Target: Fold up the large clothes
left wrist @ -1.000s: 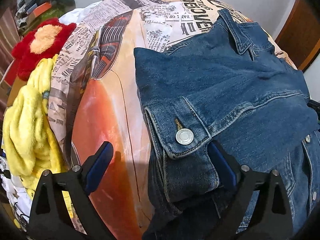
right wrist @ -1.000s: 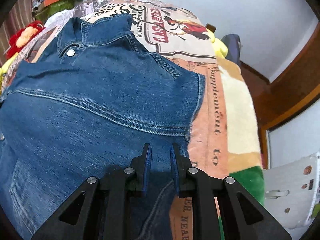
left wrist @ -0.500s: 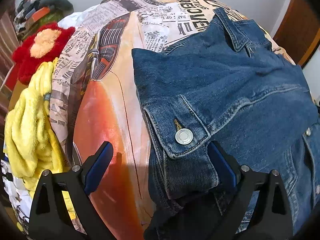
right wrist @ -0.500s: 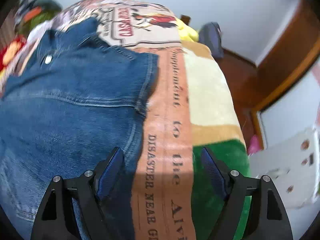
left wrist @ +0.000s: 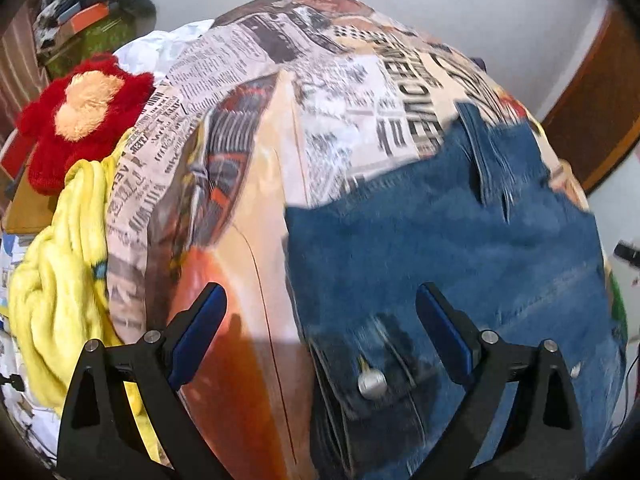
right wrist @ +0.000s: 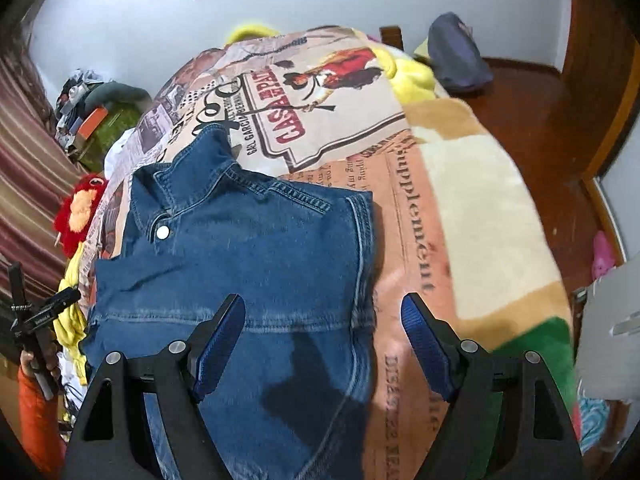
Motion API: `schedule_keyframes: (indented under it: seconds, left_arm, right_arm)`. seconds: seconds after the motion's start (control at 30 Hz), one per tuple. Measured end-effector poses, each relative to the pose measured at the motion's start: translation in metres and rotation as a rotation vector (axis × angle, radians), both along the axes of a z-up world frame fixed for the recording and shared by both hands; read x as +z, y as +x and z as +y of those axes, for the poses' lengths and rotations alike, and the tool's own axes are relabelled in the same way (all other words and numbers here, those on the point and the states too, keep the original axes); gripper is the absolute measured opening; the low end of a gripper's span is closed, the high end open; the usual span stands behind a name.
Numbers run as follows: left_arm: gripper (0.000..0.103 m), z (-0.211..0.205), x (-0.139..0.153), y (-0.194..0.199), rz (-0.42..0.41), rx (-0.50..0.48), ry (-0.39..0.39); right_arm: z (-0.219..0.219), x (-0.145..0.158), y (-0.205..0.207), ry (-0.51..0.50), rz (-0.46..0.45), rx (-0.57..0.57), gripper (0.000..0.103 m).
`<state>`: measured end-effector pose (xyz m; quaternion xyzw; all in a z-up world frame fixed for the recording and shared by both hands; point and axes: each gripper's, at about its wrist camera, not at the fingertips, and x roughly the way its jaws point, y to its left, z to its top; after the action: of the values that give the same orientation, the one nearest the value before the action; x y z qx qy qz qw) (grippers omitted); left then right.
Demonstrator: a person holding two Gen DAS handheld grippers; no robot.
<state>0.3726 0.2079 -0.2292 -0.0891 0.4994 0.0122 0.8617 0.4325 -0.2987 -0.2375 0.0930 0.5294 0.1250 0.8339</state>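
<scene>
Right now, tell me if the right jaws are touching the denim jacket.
Cannot tell. In the right wrist view the right gripper stands open over the denim jacket, nothing between its jaws, but the camera's angle hides any gap or contact beneath.

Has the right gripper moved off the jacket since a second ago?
Yes. The right gripper opened and pulled back from the denim jacket, judged against the printed blanket.

Your jacket [right wrist: 248, 280] lies flat on the blanket [right wrist: 452, 208], collar [right wrist: 188, 172] at the far end. Left of the jacket, at the blanket's edge, sits a plush toy [left wrist: 80, 116], with a fleece throw [left wrist: 56, 280] nearer you. Right of the jacket, only blanket. Beyond the blanket's far right corner sits a bag [right wrist: 456, 56].
</scene>
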Motion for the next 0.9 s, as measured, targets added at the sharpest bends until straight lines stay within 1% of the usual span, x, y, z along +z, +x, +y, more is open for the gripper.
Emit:
schedule_keyframes:
  seconds: [0.1, 0.17, 0.2, 0.23, 0.27, 0.3, 0.33, 0.37, 0.4, 0.47, 0.5, 0.53, 0.57, 0.6, 0.67, 0.73, 0.87, 0.9]
  left_arm:
    - [0.096, 0.011, -0.01, 0.016, 0.025, 0.024, 0.002]
    - [0.096, 0.018, -0.022, 0.028, 0.059, 0.04, -0.022]
    - [0.092, 0.021, -0.029, 0.033, 0.078, 0.041, -0.051]
    - [0.084, 0.023, -0.038, 0.039, 0.101, 0.042, -0.085]
    - [0.08, 0.025, -0.046, 0.044, 0.122, 0.039, -0.113]
    - [0.073, 0.026, -0.051, 0.048, 0.136, 0.036, -0.133]
    - [0.068, 0.026, -0.057, 0.051, 0.145, 0.035, -0.148]
    - [0.068, 0.026, -0.064, 0.055, 0.156, 0.035, -0.168]
    - [0.066, 0.026, -0.068, 0.057, 0.158, 0.035, -0.183]
    - [0.057, 0.026, -0.074, 0.061, 0.155, 0.037, -0.215]
    - [0.046, 0.027, -0.076, 0.063, 0.148, 0.041, -0.233]
    - [0.031, 0.027, -0.076, 0.065, 0.142, 0.044, -0.251]
    - [0.025, 0.028, -0.076, 0.066, 0.136, 0.045, -0.273]
    - [0.021, 0.027, -0.074, 0.067, 0.13, 0.045, -0.274]
    - [0.017, 0.02, -0.068, 0.07, 0.112, 0.041, -0.222]
    - [0.012, 0.012, -0.058, 0.07, 0.087, 0.026, -0.151]
    - [0.011, -0.005, -0.028, 0.066, 0.016, -0.007, 0.018]
    - [0.01, -0.007, -0.02, 0.066, -0.001, -0.007, 0.044]
  right_arm:
    - [0.001, -0.014, 0.013, 0.003, 0.034, -0.011, 0.079]
    - [-0.001, -0.024, 0.021, 0.021, 0.067, -0.016, 0.079]
    - [-0.001, -0.029, 0.026, 0.031, 0.082, -0.021, 0.079]
    - [-0.003, -0.032, 0.031, 0.037, 0.089, -0.026, 0.078]
    - [-0.004, -0.036, 0.035, 0.044, 0.096, -0.032, 0.077]
    - [-0.005, -0.038, 0.039, 0.05, 0.1, -0.036, 0.073]
    - [-0.005, -0.041, 0.043, 0.058, 0.105, -0.04, 0.068]
    - [-0.005, -0.043, 0.047, 0.064, 0.11, -0.039, 0.063]
    - [-0.004, -0.044, 0.052, 0.07, 0.111, -0.039, 0.061]
    - [-0.004, -0.047, 0.06, 0.082, 0.115, -0.045, 0.054]
    - [-0.003, -0.049, 0.064, 0.087, 0.114, -0.052, 0.043]
    - [-0.003, -0.051, 0.068, 0.086, 0.112, -0.06, 0.034]
    - [-0.002, -0.053, 0.072, 0.084, 0.115, -0.068, 0.025]
    - [-0.001, -0.054, 0.075, 0.085, 0.117, -0.072, 0.022]
    - [0.003, -0.054, 0.08, 0.085, 0.109, -0.068, 0.016]
    - [0.009, -0.047, 0.082, 0.074, 0.081, -0.059, 0.014]
    - [0.024, -0.021, 0.087, 0.044, 0.0, -0.031, 0.013]
    - [0.03, -0.011, 0.09, 0.034, -0.024, -0.014, 0.013]
